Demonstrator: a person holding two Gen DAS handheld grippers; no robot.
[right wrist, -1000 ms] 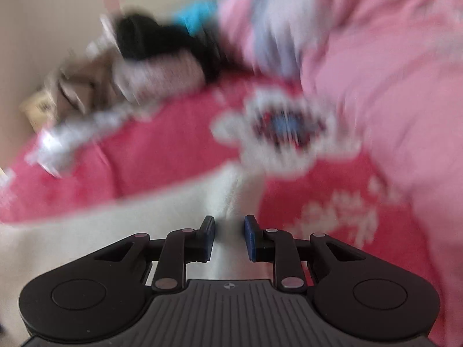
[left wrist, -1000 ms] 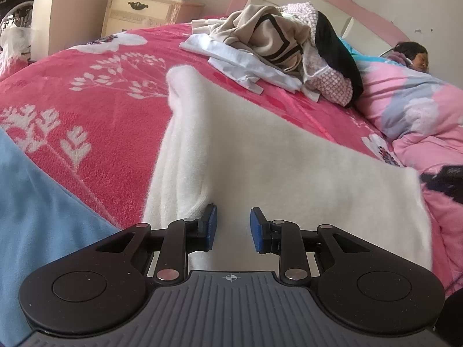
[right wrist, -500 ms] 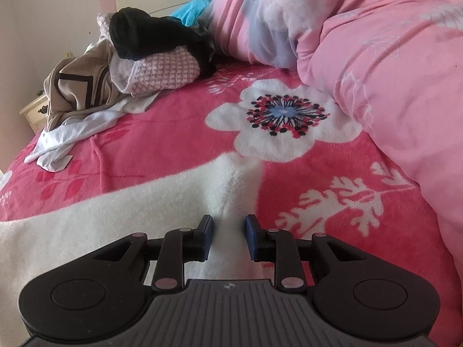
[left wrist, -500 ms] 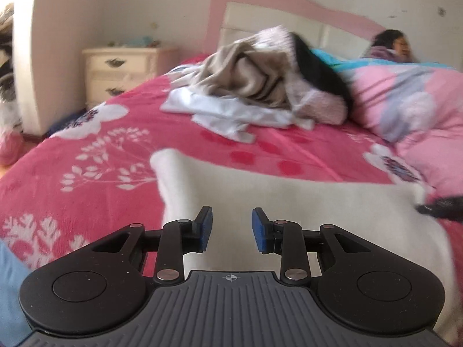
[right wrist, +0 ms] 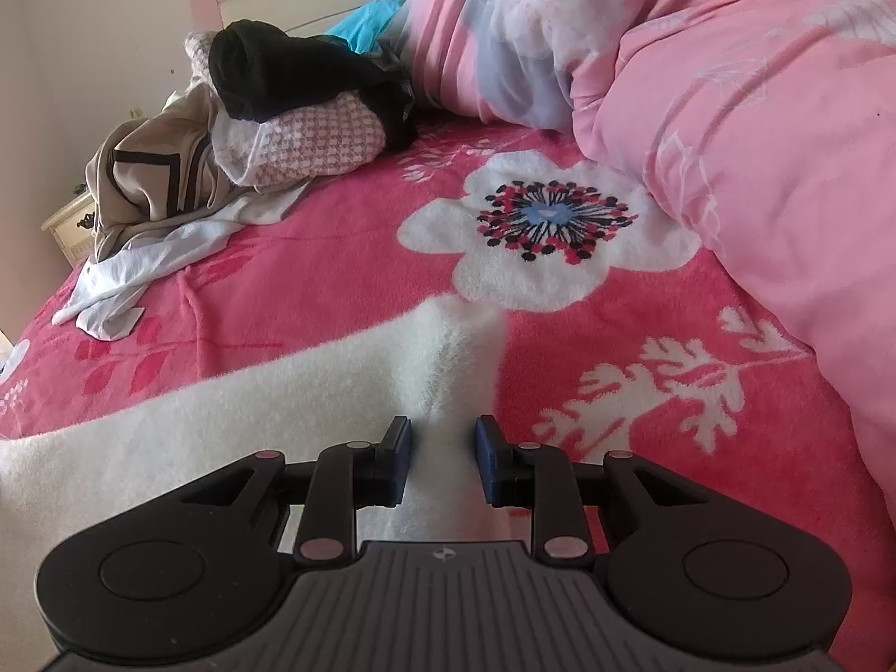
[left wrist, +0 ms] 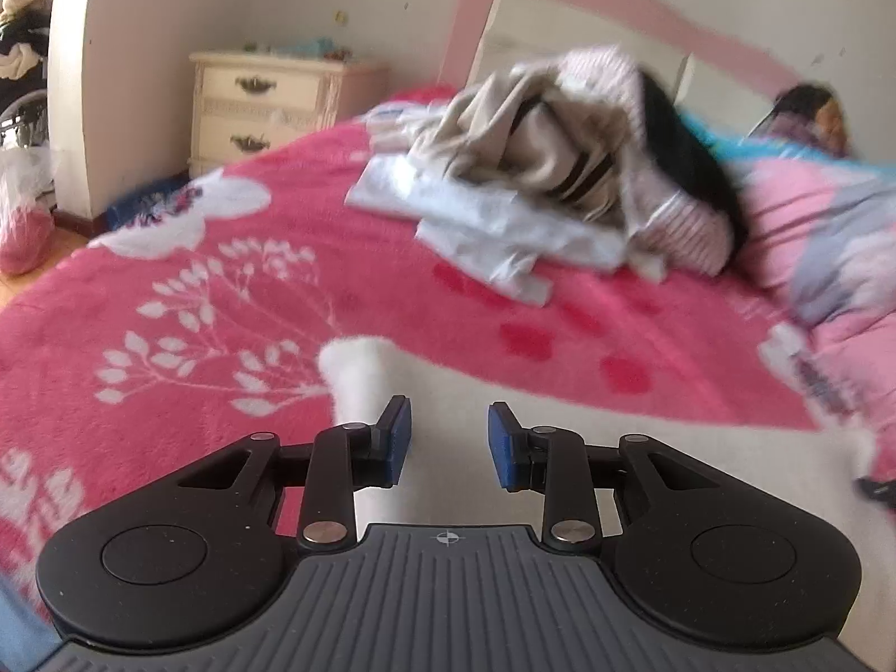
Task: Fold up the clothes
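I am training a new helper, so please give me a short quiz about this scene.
1. True or false: the pile of clothes lies on the floor.
2. What do the fingers of the right gripper hold? A black garment; B white fleece garment; C pink duvet.
3. Which furniture stands beside the bed in the left wrist view?
Key: 1 false, it lies on the bed; 2 B; 3 a cream nightstand.
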